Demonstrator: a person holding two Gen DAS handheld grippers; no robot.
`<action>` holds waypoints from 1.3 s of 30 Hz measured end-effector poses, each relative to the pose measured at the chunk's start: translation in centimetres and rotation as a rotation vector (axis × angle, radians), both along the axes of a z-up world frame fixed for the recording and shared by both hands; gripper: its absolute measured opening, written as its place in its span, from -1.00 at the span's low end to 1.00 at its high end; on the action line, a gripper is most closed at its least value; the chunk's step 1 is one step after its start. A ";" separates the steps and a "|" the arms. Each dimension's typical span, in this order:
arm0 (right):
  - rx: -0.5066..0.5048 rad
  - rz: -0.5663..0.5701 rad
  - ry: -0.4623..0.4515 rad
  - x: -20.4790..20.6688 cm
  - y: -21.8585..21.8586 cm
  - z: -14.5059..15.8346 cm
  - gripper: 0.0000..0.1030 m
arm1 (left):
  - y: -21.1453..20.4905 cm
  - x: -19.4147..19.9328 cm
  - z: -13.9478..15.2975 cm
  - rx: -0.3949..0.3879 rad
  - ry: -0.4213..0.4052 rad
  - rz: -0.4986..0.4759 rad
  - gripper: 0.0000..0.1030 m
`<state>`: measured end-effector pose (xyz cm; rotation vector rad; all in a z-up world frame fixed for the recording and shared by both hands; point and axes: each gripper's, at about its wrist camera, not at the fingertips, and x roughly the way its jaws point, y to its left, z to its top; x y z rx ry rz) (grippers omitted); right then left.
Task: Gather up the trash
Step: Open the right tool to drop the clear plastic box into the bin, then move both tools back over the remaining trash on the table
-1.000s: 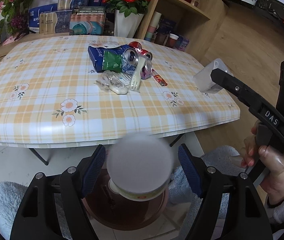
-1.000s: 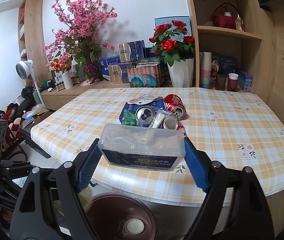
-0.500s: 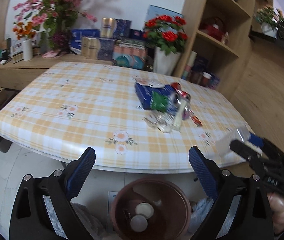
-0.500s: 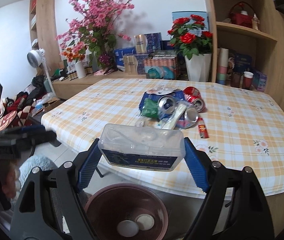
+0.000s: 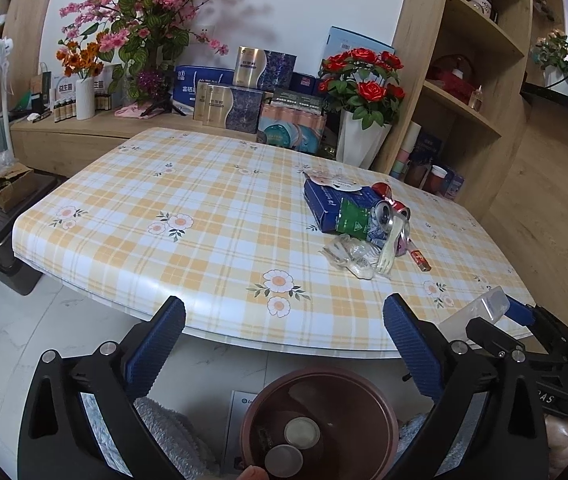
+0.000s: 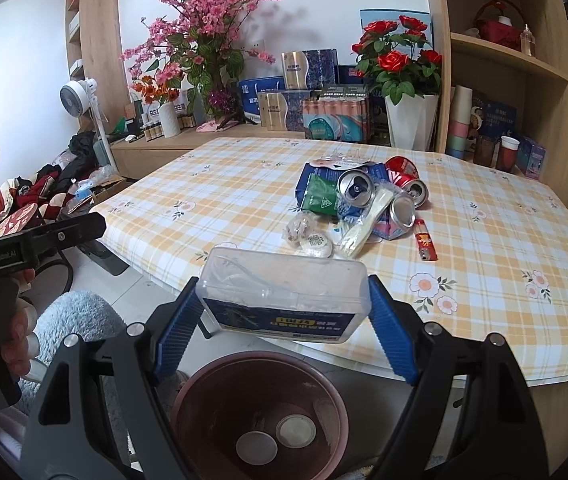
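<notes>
Above the brown bin (image 6: 260,412), right gripper (image 6: 284,312) jaws clamp a clear plastic box (image 6: 284,292); left gripper (image 5: 284,344) jaws are opening, empty; bin apparently holds two round lids.

The left tongs (image 5: 284,354) are opening with nothing between them, while the right tongs (image 6: 284,322) clamp something.

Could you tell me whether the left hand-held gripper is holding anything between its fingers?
No, the left hand-held gripper has nothing between its fingers, its jaws are opening and only the bin shows below the gap.
</notes>
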<state>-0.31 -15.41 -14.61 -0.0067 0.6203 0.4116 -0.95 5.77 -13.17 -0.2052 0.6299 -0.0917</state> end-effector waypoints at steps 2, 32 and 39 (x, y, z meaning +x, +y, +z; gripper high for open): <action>-0.004 0.004 0.005 0.0 0.2 -0.1 0.56 | 0.2 0.1 -0.2 -0.004 0.004 0.006 0.88; -0.044 -0.130 -0.042 4.2 -4.5 1.7 0.89 | -2.7 5.1 0.3 0.120 -0.024 -0.068 0.88; -0.056 -0.186 -0.044 4.7 -6.0 1.7 0.89 | -3.6 6.6 0.1 0.122 -0.012 -0.093 0.88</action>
